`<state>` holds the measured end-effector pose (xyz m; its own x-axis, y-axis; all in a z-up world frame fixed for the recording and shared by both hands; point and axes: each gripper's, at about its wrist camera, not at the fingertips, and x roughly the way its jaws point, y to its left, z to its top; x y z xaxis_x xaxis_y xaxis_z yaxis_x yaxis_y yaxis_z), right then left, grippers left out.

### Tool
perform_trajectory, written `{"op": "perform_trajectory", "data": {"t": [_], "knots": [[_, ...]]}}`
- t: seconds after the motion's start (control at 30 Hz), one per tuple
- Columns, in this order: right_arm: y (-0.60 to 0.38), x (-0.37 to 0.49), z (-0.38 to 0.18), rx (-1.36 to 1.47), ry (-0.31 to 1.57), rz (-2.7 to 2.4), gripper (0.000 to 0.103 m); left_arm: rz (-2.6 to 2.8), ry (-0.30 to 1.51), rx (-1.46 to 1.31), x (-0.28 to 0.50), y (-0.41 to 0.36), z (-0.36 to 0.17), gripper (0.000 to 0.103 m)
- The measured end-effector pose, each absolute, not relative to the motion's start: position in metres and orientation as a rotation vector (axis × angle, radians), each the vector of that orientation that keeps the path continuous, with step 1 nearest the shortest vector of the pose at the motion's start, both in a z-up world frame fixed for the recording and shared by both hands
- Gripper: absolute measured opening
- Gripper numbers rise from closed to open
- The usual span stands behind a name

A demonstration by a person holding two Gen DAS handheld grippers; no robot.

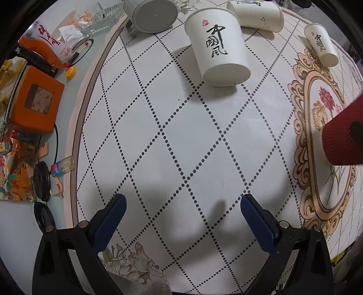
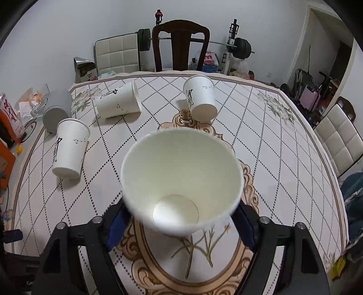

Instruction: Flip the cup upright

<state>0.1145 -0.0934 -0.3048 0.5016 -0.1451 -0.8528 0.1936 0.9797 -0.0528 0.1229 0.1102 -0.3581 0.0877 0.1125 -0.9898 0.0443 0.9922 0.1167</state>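
Observation:
My right gripper (image 2: 179,217) is shut on a red ribbed paper cup (image 2: 181,181) with a white inside; its open mouth faces the camera and it hangs above the table. The same cup shows at the right edge of the left wrist view (image 1: 344,136). My left gripper (image 1: 182,217) is open and empty over the patterned tablecloth (image 1: 181,140). A white cup with black calligraphy (image 1: 217,45) stands upright ahead of it. Another white cup (image 1: 258,13) lies on its side behind, and a third (image 1: 321,44) stands at the far right.
A grey cup (image 1: 154,13) lies on its side at the table's far left. Off the cloth at the left are an orange box (image 1: 36,99), snack packets, a glass dish and a small bottle (image 1: 62,166). Chairs (image 2: 180,45) and a barbell stand beyond the table.

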Motion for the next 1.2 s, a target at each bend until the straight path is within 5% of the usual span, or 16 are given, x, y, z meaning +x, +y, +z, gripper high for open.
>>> {"op": "perform_trajectory", "data": {"t": [0.5,1.2], "knots": [[-0.112,0.046,-0.224,0.066,1.021,-0.224,0.102,0.025,1.308,0.131,0.066,0.075,-0.252,0.103],[-0.132,-0.103,-0.03,0.032,0.905,-0.248,0.103,-0.076,0.999,0.065,-0.057,0.062,-0.078,0.103]]}}
